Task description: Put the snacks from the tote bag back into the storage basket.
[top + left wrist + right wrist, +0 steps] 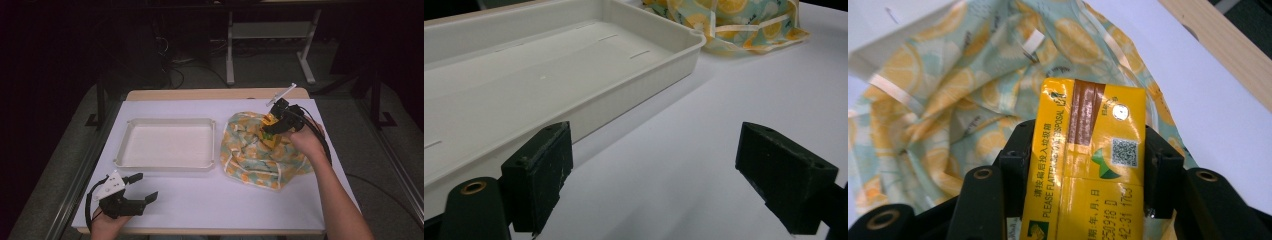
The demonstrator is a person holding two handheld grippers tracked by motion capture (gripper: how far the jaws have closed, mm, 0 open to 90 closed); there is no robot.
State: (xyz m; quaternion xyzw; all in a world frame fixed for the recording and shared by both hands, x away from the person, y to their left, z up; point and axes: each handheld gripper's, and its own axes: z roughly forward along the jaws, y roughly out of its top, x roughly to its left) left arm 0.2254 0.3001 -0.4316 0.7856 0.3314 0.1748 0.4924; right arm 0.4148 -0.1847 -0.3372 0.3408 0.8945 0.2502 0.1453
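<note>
A crumpled cloth bag (257, 150) printed with oranges lies on the white table at the right. Above it my right gripper (270, 129) is shut on a yellow drink carton (270, 136). In the right gripper view the carton (1093, 160) stands lengthwise between the two black jaws, over the bag's fabric (948, 95). My left gripper (141, 187) rests near the table's front left corner, open and holding nothing. In the left gripper view its fingers (541, 165) are wide apart over the bare table surface.
A shallow white tray (170, 162) sits left of the bag, and its near corner (684, 45) shows just beyond the left gripper. The bag's edge (744, 25) lies behind it. The table's wooden far edge (210, 94) borders the white sheet.
</note>
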